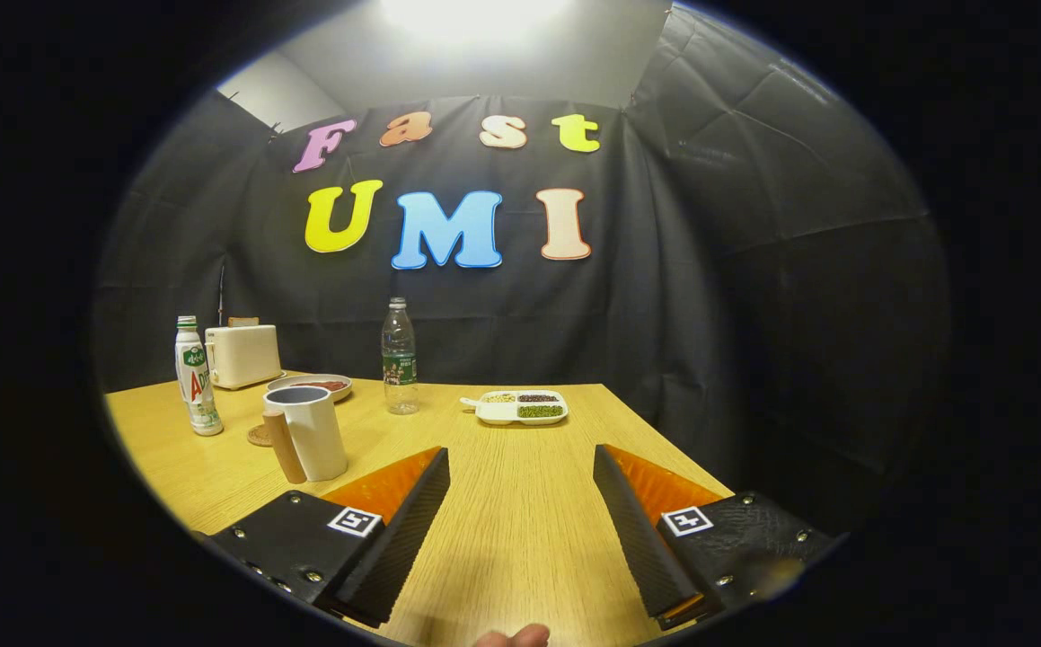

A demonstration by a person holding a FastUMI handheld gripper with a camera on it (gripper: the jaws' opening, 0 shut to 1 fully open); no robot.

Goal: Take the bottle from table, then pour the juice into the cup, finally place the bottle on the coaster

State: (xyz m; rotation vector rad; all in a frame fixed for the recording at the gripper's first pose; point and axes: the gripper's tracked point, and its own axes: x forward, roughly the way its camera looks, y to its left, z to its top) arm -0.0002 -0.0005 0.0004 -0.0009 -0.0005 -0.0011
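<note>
Wooden table (520, 503) between spread jaws; juice bottle (196, 376) beside cup (312, 431) beyond.

Gripper (521, 467) spread wide over bare table (520, 530), nothing between fingers. Open wood straight ahead up the middle, as far as tray (521, 407) near far edge. Clear bottle (400, 357) upright just beside tray, a passable gap between the two. Crowded toward far left corner: cup (315, 431) nearest, just ahead of one finger, wooden handle jutting toward near edge; coaster (260, 436) tucked behind it, partly hidden; white bottle (196, 376) beyond, near left edge; plate (313, 385) and toaster (242, 355) at back. Narrow lanes between these. Right side of table bare up to its edge.
</note>
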